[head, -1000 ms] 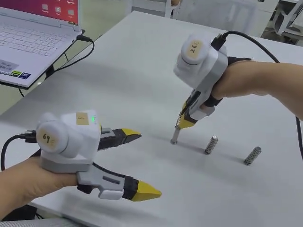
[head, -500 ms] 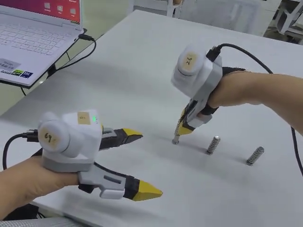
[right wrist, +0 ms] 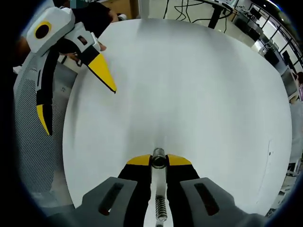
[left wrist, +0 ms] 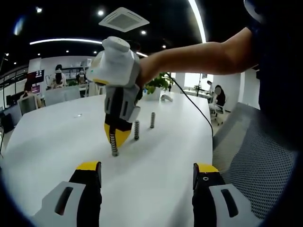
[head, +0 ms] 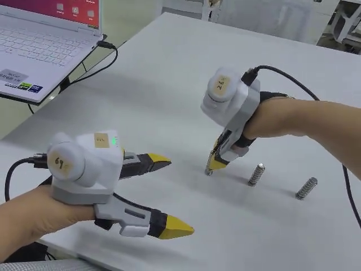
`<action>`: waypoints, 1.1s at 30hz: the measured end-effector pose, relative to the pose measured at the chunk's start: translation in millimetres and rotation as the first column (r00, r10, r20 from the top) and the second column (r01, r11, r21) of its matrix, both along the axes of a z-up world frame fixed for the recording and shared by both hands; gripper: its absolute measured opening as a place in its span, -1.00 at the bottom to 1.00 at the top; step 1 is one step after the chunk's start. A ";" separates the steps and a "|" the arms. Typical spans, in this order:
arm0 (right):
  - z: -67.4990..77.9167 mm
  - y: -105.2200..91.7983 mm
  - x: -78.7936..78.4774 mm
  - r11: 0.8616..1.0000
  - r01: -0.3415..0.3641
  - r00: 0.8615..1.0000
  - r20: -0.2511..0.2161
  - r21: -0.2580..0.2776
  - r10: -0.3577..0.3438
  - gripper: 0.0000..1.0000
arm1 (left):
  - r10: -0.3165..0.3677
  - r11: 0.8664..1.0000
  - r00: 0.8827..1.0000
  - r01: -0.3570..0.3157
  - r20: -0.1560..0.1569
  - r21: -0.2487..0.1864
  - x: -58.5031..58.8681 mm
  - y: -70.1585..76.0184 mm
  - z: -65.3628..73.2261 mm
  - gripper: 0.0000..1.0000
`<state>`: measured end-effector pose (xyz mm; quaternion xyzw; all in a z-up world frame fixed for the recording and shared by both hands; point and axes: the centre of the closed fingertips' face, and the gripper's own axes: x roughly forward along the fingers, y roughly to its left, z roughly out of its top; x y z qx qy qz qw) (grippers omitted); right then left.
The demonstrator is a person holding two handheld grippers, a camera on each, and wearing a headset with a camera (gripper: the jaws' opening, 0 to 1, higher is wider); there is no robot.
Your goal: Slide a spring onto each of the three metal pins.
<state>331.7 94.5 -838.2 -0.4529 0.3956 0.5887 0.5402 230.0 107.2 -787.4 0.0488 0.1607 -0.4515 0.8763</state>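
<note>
**Clamped tight: right gripper on the spring**

The right gripper points steeply down at the white bench, held in a hand that reaches in from the right. Its yellow-tipped jaws are closed hard on the spring. The spring stands upright between them, its lower end down at the bench surface. In the left gripper view, its coils show just under the yellow tips. To the right of it in the head view stand two more: the nearer spring close by, then the farther spring. Both are upright with a slight lean, apart from each other, and nothing touches them. On the near side, the left gripper hovers over the bench with its jaws spread wide and nothing between them, well apart from the springs. A laptop sits open off to the far left.
</note>
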 end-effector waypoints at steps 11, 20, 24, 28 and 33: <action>-7.3 -0.6 -1.4 1.000 0.017 1.000 -0.015 0.002 -0.017 -0.82 | -0.002 1.000 1.000 0.002 -0.003 0.003 1.3 1.0 -0.6 0.51; -8.1 -1.5 -2.7 0.999 0.033 0.999 -0.025 0.001 -0.033 -0.78 | -0.005 1.000 1.000 0.005 -0.002 0.004 2.3 0.4 0.1 0.50; -8.1 -2.3 -2.6 0.999 0.039 0.999 -0.024 0.005 -0.039 -0.73 | -0.006 1.000 1.000 0.006 -0.003 0.005 1.8 0.9 -0.1 0.50; -7.8 -4.8 -1.2 0.999 0.045 0.999 -0.020 0.008 -0.045 -0.67 | -0.003 1.000 1.000 0.003 -0.004 0.005 1.6 1.1 -0.3 0.50; -6.9 -7.8 -0.1 0.998 0.055 0.998 -0.020 0.011 -0.055 -0.64 | -0.001 1.000 1.000 0.001 -0.004 0.003 2.1 0.7 -0.7 0.51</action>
